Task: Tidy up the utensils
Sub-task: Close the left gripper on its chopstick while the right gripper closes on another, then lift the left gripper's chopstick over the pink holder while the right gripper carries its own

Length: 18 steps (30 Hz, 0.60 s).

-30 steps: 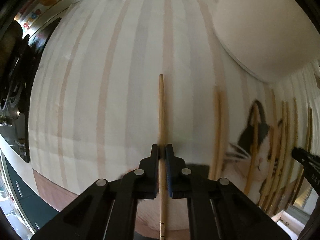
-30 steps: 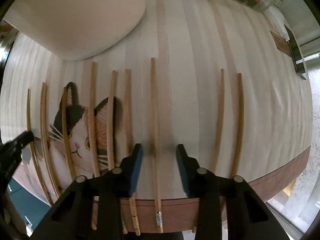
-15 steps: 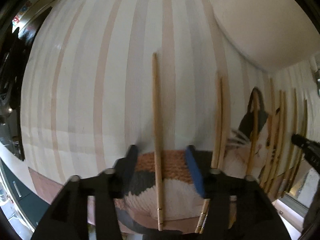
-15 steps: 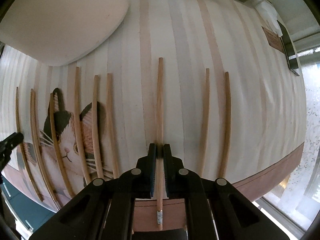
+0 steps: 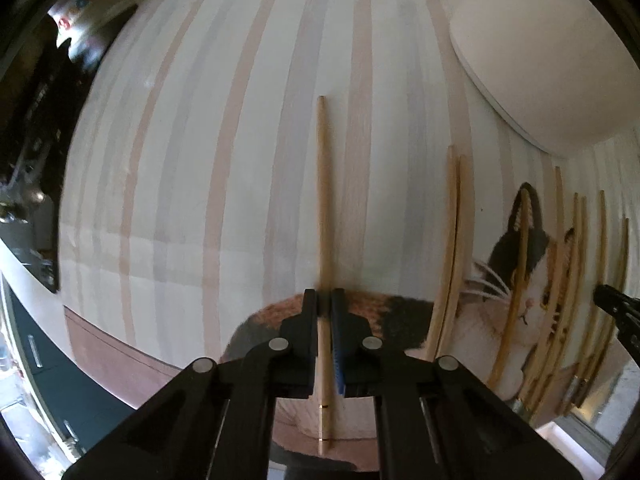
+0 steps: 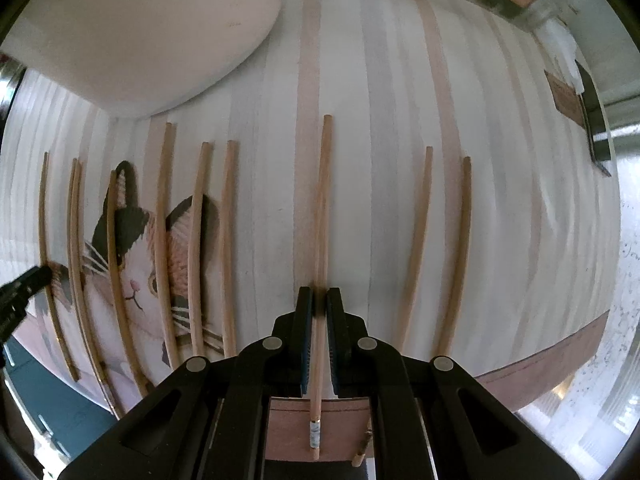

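The left claw [image 5: 324,304] is clamping one chopstick [image 5: 323,208], pointing straight down at the striped mat [image 5: 180,160]. The right claw [image 6: 318,304] is gripping another chopstick [image 6: 322,216] the same way. Both sticks are lying along the mat, their banded ends reaching past its brown near border.

Each grip is sitting well toward the banded end, so the long free part is likely tipping or swinging if lifted fast, and a thin round stick could be rolling between the pads. On the right, a swing toward the three sticks [image 6: 196,240] over the cat picture [image 6: 136,256] would be knocking that row askew; the pair [image 6: 440,248] on the other side is standing a little farther off.

The left stick is having open mat to its left, with a touching pair [image 5: 450,248] near on its right. A white plate [image 5: 560,52] is crowding the far corner. The counter edge is lying just behind both claws, so a dropped stick could be falling off.
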Available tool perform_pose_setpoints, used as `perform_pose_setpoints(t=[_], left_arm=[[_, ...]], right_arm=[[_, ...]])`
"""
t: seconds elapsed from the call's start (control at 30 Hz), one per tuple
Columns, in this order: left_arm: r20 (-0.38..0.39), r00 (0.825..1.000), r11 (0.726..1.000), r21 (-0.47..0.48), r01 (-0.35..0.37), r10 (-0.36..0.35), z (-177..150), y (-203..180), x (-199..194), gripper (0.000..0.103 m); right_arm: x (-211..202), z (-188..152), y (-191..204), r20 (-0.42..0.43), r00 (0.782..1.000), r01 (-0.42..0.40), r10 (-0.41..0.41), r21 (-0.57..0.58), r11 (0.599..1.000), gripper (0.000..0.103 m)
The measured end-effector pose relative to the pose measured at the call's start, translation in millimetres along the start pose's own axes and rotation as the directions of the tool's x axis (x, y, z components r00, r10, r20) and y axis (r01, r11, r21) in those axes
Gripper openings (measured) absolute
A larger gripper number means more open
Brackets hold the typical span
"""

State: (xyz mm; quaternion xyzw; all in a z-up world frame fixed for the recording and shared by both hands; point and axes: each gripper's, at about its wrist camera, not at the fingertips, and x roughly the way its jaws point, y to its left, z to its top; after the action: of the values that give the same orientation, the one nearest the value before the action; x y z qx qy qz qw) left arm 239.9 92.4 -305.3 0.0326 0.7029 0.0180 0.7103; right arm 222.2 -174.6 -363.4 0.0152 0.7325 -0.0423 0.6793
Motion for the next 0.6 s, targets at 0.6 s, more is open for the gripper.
perform_pose_setpoints(t=[0.6], left_arm=[[0.244,0.968,0.994,-0.102,-0.03,0.054,-12.6,-6.7,-110.8,0.004]], right_arm=[[-60.1,-25.2,-40.7,0.173,0.982,-0.085,0.071,0.073,0.994,0.007]])
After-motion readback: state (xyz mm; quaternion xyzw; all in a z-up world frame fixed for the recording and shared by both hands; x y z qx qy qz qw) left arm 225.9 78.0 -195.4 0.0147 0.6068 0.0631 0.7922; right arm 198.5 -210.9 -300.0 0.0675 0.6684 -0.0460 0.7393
